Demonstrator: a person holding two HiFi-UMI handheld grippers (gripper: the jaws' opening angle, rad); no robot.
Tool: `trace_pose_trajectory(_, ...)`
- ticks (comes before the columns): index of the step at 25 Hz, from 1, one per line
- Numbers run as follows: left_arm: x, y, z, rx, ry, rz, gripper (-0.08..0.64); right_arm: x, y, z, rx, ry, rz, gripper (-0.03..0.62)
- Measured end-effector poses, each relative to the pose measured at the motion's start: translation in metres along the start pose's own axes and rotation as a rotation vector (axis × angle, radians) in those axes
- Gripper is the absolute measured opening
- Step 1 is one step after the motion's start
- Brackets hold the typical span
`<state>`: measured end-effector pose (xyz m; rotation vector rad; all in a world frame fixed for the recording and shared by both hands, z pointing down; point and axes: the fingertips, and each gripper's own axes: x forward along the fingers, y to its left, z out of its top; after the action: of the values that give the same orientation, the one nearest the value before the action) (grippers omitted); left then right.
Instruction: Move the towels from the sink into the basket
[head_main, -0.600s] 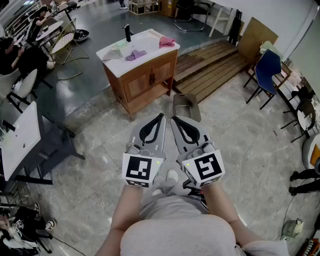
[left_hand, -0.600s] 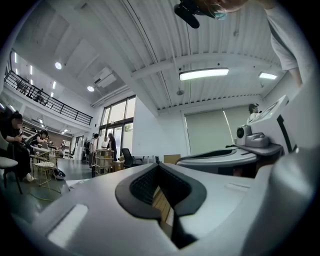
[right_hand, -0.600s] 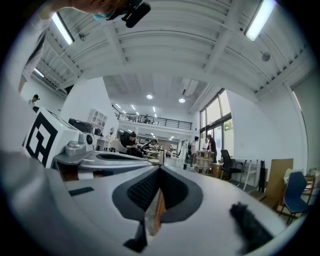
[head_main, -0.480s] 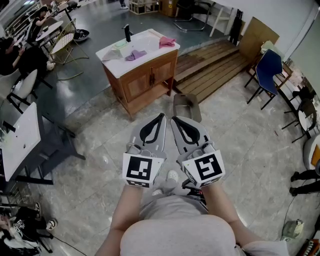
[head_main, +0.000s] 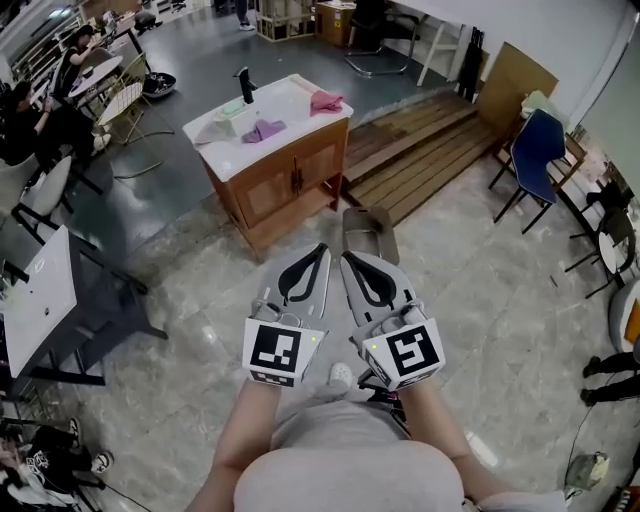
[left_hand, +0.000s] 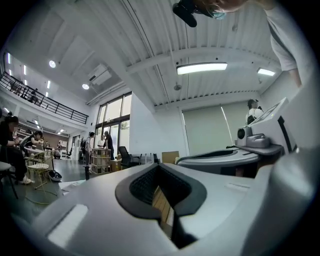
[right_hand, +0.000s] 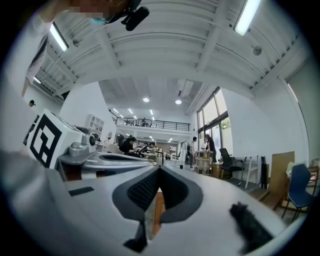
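A wooden vanity with a white sink top (head_main: 290, 95) stands a few steps ahead in the head view. On it lie a pink towel (head_main: 325, 100), a purple towel (head_main: 263, 130) and a pale green towel (head_main: 222, 128). A grey basket (head_main: 368, 232) sits on the floor to the right of the vanity's near side, just beyond the gripper tips. My left gripper (head_main: 320, 249) and right gripper (head_main: 346, 258) are held side by side and level at waist height, far from the towels. Both are shut with nothing between the jaws, as their own views show: left gripper (left_hand: 159, 166), right gripper (right_hand: 159, 169).
A black faucet (head_main: 244, 85) rises at the sink's far side. A wooden platform (head_main: 420, 150) lies to the right behind the vanity, with a blue chair (head_main: 535, 140) beyond it. A white table (head_main: 35, 300), chairs and seated people fill the left side.
The grippers now sit a little lower in the head view, and more of the grey basket shows past their tips. Both stay shut and side by side.
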<state>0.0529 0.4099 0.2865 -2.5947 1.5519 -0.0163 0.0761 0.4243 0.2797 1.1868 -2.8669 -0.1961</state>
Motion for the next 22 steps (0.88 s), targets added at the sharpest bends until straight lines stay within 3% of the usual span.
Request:
trace_pose_trajectory(7,0.035,0.009,-0.001,-0.035,-0.002,0.060,0.005,0.012,-0.033,-0.003,0.000,-0.008,0.058,0.015)
trace_pose_trajectory(15,0.055,0.006,-0.006,-0.020,0.015,0.105,0.005,0.020,-0.051,-0.011,0.033,-0.017,0.136,0.015)
trace_pose_trajectory(22,0.064,0.009,-0.010,-0.019,0.029,0.109,0.005,0.022,-0.060,-0.019,0.049,-0.012,0.128,0.015)
